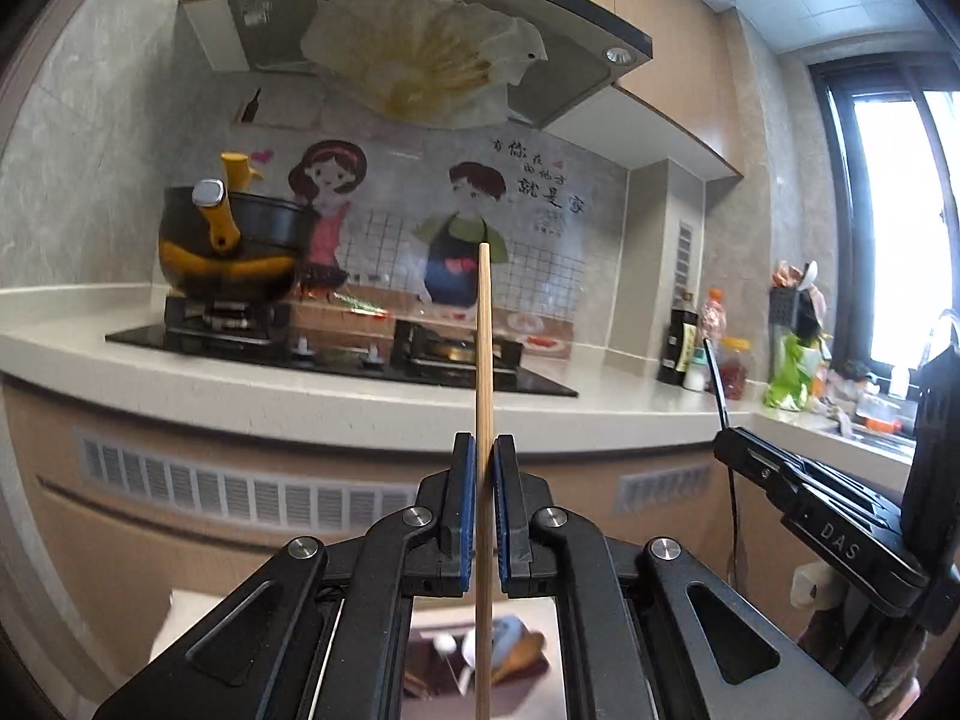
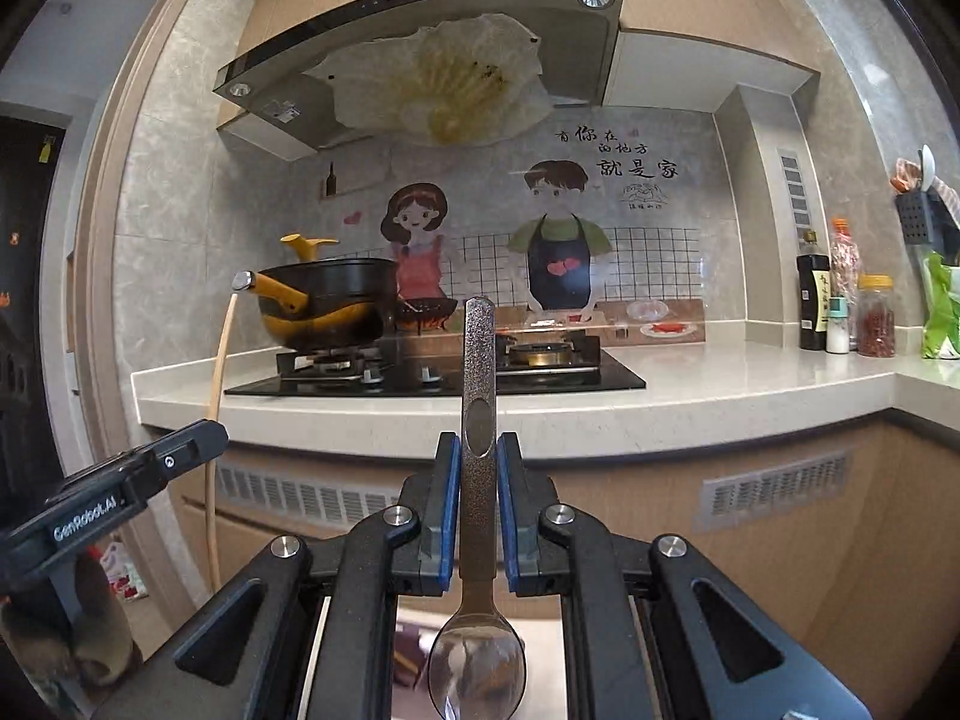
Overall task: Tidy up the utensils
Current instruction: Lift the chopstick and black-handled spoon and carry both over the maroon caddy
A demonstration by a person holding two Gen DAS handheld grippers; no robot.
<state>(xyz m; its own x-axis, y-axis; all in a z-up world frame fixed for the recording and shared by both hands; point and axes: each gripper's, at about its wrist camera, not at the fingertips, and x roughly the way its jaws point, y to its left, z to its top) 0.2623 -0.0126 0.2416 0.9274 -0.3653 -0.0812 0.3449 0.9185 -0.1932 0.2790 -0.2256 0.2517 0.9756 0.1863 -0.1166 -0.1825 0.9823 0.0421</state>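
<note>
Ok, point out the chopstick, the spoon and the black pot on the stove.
chopstick [image 1: 483,360], left wrist view, on its shaft above the pads.
spoon [image 2: 479,360], right wrist view, on the textured handle.
black pot [image 2: 336,300], right wrist view, on its side wall.

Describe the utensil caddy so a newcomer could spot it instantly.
Start at the stove and follow the counter right, past the row of bottles. The caddy is the dark perforated box mounted on the wall above a green bag; unlike the bottles, it sits off the counter, with a white spoon sticking out.
</note>
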